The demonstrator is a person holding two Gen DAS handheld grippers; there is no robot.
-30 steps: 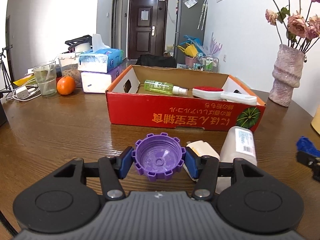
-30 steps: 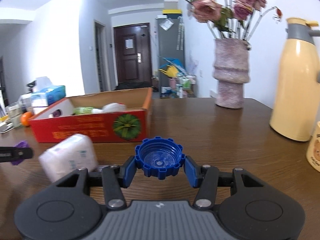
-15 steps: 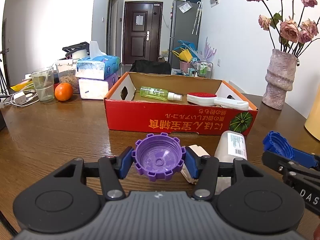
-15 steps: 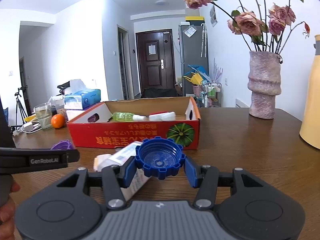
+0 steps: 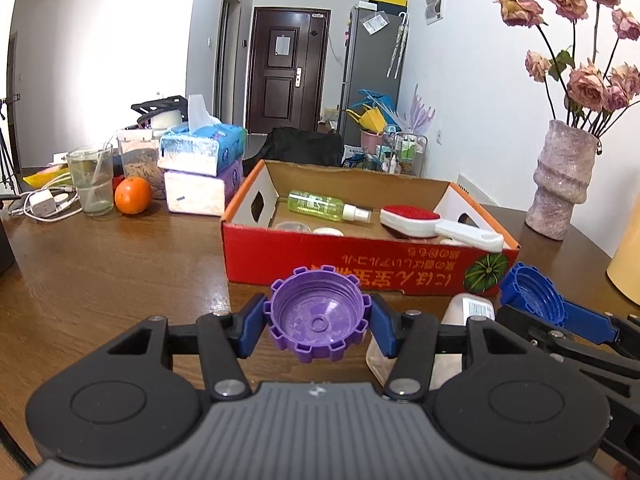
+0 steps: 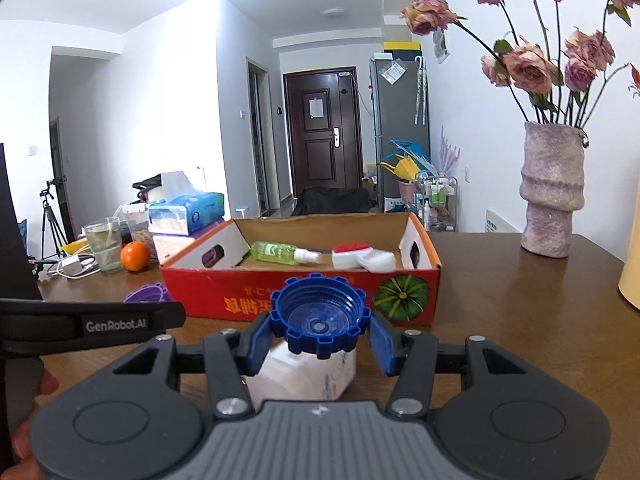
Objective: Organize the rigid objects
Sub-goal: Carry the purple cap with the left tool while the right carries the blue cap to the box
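Gripping toothed caps – purple cap (image 5: pixel 318 322), blue cap (image 6: pixel 319 316) – before the red box (image 5: pixel 360 268)

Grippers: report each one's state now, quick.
Left gripper: shut on the purple cap.
Right gripper: shut on the blue cap.

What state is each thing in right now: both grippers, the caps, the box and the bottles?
left gripper: shut on purple cap, open side up.
right gripper: shut on blue cap, open side up.
cardboard box: open-topped, on the table.
green spray bottle: lying in the box.
red-and-white brush: lying in the box.
white bottle: lying on the table before the box.
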